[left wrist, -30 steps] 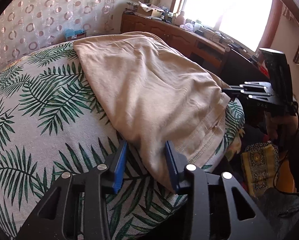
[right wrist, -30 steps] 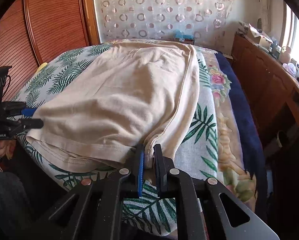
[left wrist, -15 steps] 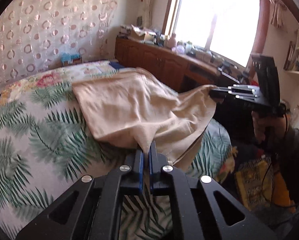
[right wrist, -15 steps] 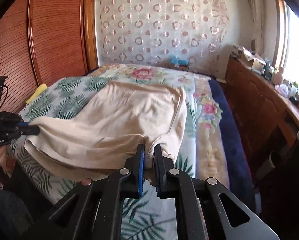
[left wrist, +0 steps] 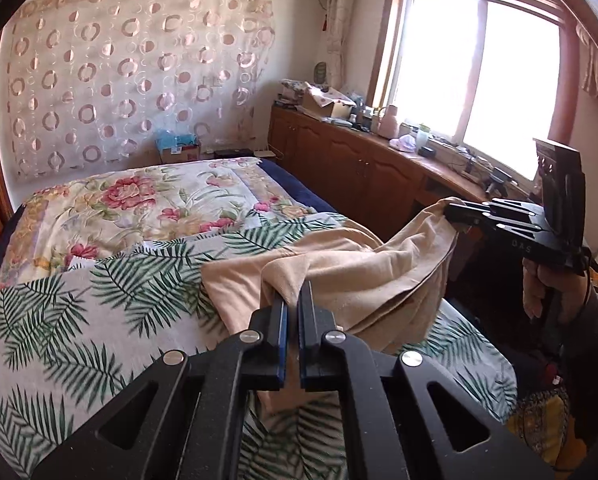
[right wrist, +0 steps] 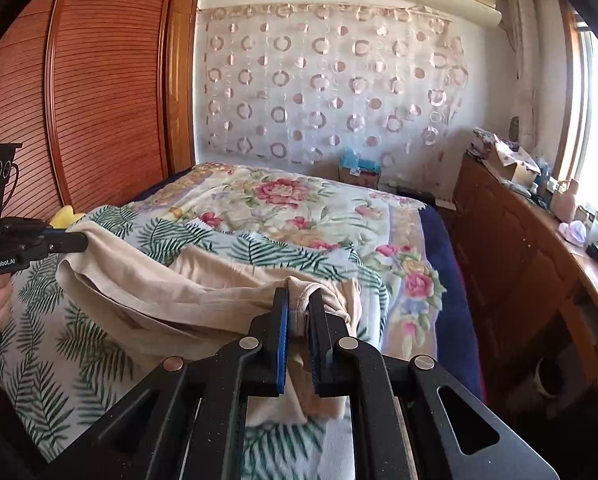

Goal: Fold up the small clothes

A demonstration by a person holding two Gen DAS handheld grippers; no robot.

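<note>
Bedspread [left wrist: 99, 300] is lying under a beige garment [left wrist: 351, 280] that is sagging softly and lightly between its two near corners, each being pinched in the closed jaws of the left gripper [left wrist: 293, 292] and right gripper [right wrist: 299, 300], hems looking the surest hold.

Left gripper [left wrist: 292, 300] jaws clamped, right gripper [right wrist: 298, 304] apparently likewise, both raised

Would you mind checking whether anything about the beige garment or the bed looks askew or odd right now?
Nothing looks damaged or spilled. The beige garment is bunched and sagging between the left gripper and right gripper, each clamped on a near corner, with its far part resting on the bedspread. That fits a fold in progress.
</note>
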